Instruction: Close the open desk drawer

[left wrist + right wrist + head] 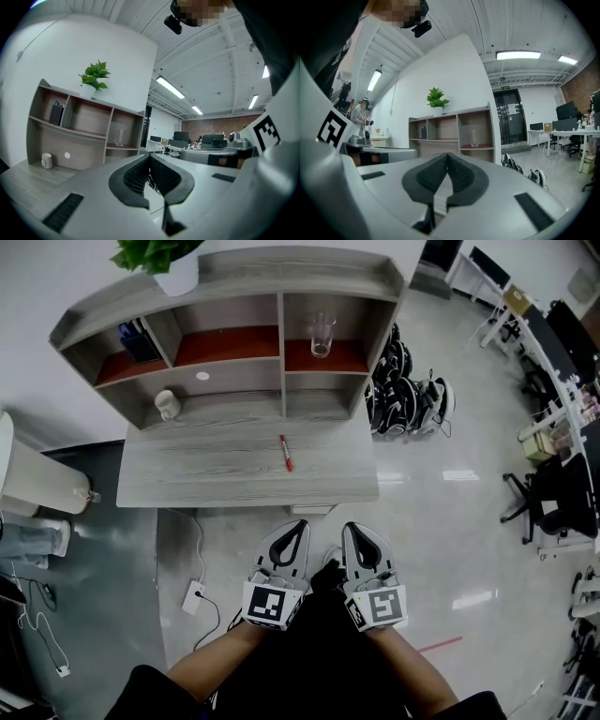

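Observation:
The grey wood desk (187, 479) with its shelf unit (234, 381) stands ahead of me. A pale strip that may be the drawer front (312, 510) shows just under the desk's front edge; I cannot tell how far it stands out. My left gripper (300, 524) and right gripper (349, 527) hang side by side in front of the desk, apart from it, pointing at it. Both are shut with nothing between the jaws. The left gripper view shows the left gripper (150, 157) with its pads meeting, and the right gripper view shows the right gripper (448, 154) the same.
A red pen (286, 453) lies on the desk. In the shelves are a glass (321, 334), a white mug (167, 404) and, on top, a potted plant (173, 268). A white bin (37, 479) stands left, a power strip (194, 596) lies on the floor, bags (403, 390) sit right.

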Available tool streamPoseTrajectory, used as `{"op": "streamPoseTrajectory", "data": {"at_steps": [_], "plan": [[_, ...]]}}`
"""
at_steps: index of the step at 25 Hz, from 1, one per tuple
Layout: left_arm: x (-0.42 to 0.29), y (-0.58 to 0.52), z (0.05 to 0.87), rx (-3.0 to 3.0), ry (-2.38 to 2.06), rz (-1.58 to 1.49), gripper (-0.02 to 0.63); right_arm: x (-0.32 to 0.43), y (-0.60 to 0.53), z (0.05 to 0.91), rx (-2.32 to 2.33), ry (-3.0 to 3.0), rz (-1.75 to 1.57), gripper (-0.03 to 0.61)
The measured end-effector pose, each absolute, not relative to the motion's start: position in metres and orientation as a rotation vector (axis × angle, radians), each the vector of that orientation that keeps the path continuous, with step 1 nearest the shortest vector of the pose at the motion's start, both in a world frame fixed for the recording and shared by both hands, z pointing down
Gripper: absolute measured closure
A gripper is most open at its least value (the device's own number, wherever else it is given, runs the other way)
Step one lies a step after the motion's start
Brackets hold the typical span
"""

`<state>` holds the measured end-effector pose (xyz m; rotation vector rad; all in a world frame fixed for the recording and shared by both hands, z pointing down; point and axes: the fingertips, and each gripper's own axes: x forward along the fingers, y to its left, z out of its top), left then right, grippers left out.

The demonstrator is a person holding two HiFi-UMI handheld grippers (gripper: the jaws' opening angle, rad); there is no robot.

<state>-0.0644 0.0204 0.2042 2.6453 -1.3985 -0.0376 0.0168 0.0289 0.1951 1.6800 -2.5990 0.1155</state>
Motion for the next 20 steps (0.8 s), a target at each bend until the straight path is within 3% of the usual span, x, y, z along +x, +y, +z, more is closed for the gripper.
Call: {"op": "streamPoseTrajectory", "data": {"at_steps": [20], "plan": [[-0.058,0.039,0.215,2.647,-1.384,-0.031,0.600,0.025,0.048,0.192,1.762,-2.520,0.067,0.561]]}}
